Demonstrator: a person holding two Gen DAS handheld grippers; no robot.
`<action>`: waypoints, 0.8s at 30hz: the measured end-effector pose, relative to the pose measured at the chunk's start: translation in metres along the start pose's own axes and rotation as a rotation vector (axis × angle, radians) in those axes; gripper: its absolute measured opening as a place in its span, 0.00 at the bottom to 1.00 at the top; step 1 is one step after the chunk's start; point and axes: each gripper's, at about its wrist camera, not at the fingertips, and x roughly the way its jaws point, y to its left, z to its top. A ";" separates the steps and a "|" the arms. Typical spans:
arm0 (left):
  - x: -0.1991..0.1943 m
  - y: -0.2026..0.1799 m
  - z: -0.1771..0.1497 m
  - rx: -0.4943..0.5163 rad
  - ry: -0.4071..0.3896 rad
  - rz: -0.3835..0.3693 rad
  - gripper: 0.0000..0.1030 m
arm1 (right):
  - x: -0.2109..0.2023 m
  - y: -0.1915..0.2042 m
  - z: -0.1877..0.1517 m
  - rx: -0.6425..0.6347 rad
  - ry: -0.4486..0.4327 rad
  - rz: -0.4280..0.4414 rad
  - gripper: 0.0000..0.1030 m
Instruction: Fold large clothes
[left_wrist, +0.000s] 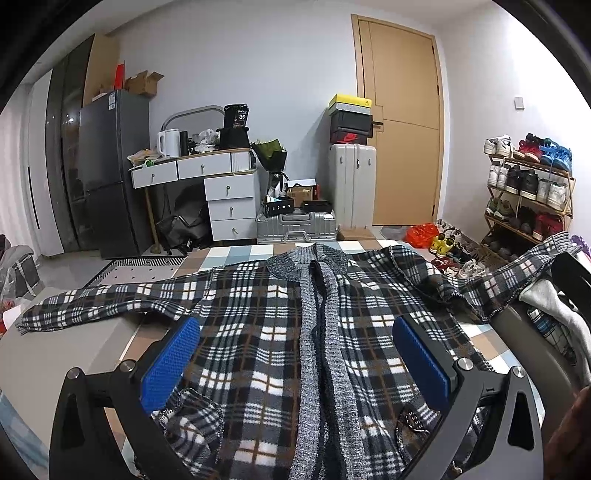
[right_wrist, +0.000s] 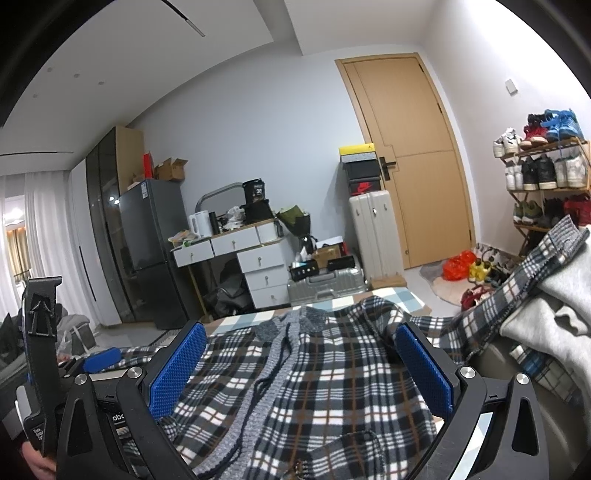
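A large plaid cardigan (left_wrist: 258, 332) with a grey knitted front band lies spread face up on the bed, collar toward the far edge. Its left sleeve (left_wrist: 92, 306) stretches flat to the left. Its right sleeve (left_wrist: 524, 273) is draped up over a chair at the right. My left gripper (left_wrist: 295, 332) hovers open above the cardigan's middle, blue pads wide apart with nothing between them. In the right wrist view the same cardigan (right_wrist: 314, 376) fills the foreground, and my right gripper (right_wrist: 301, 339) stands open over its right half. The other gripper (right_wrist: 40, 354) shows at the far left.
The bed's checked cover (left_wrist: 236, 254) shows beyond the collar. A chair (left_wrist: 532, 332) with grey clothes (right_wrist: 554, 306) stands at the right. Beyond the bed are a fridge (left_wrist: 107, 173), white drawers (left_wrist: 229, 199), suitcases (left_wrist: 352, 184), a door and a shoe rack (left_wrist: 528, 192).
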 end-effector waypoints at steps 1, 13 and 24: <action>0.000 0.000 0.000 0.002 -0.001 -0.001 0.99 | 0.000 0.000 0.000 -0.002 -0.003 -0.002 1.00; 0.000 0.000 0.001 0.002 0.001 -0.011 0.99 | 0.001 0.000 -0.002 -0.011 -0.004 -0.019 1.00; 0.001 -0.001 -0.001 -0.001 0.013 -0.012 0.99 | 0.001 -0.003 -0.005 -0.006 0.003 -0.018 1.00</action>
